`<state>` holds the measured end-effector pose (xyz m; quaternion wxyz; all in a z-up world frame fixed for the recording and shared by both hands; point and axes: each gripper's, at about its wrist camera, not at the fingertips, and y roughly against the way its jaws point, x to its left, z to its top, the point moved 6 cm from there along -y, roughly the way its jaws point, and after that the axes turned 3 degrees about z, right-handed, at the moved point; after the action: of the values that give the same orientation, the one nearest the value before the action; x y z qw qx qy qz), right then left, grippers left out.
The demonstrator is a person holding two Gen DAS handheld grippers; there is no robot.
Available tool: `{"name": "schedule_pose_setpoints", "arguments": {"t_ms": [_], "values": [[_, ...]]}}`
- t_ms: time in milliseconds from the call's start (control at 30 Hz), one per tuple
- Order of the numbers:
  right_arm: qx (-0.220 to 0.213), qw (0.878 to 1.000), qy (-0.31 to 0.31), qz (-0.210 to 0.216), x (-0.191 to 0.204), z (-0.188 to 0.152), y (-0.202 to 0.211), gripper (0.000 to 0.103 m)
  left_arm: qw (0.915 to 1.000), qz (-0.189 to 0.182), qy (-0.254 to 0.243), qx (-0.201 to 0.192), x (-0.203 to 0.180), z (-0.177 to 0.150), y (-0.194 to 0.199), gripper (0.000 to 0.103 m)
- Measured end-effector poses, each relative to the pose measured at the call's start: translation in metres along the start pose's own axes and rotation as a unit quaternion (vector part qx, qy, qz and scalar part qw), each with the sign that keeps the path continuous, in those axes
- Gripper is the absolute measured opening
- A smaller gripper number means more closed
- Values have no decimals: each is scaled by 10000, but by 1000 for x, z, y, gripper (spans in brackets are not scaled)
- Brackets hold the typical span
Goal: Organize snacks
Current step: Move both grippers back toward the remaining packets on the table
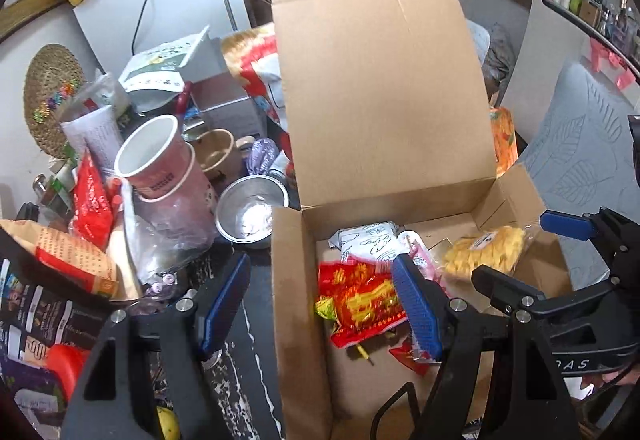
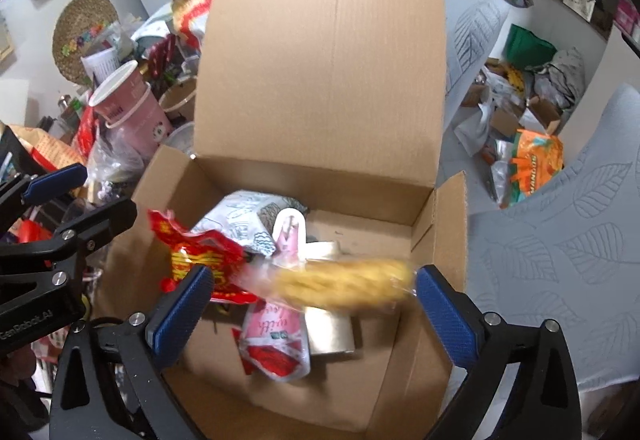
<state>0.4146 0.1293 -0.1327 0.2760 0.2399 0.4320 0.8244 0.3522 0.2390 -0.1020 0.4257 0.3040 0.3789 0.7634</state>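
The yellow snack bag (image 2: 344, 286) sits blurred between the right gripper (image 2: 312, 310) pads, lying crosswise over the open cardboard box (image 2: 440, 207) — and neither blue pad presses on it, the jaws spread as wide as they go. From the left wrist view that same clear bag of yellow pieces (image 1: 486, 250) shows at the box's right side, near the wall, with the right gripper's black frame (image 1: 560, 264) just beside it.

Under it in the box lies the rest of the haul: a red and yellow packet (image 2: 200, 260) towards the left wall, a white patterned pouch (image 2: 244, 215) behind it, a pink pouch with script lettering (image 2: 276, 340) in the middle and a pale flat packet (image 2: 332, 332) partly under the yellow bag. The box lid (image 2: 328, 39) stands upright at the back.

The left gripper (image 1: 320, 300) hangs over the box's left wall, jaws parted and nothing between them — one blue pad outside the box above the dark table (image 1: 248, 320), the other over the red and yellow packet (image 1: 360, 304).

To the left of the box the table is crowded: stacked pink paper cups (image 1: 160, 163), a steel bowl (image 1: 252, 211), a red packet (image 1: 90, 203) and a dark printed bag (image 1: 40, 320) at the near edge. Off to the right, on the floor, an orange bag (image 2: 536, 163) lies among loose wrappings, beside a grey leaf-patterned cushion (image 2: 560, 260).
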Motion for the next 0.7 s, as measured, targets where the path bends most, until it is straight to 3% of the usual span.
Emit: {"name": "schedule_pose_setpoints", "arguments": {"t_ms": [400, 700], "values": [[-529, 9984, 198, -43, 23, 1, 71, 102, 9987, -63, 88, -493, 2, -5, 69, 73], [-1002, 9947, 166, -155, 34, -20, 143, 102, 9950, -246, -48, -971, -6, -16, 136, 73]]}}
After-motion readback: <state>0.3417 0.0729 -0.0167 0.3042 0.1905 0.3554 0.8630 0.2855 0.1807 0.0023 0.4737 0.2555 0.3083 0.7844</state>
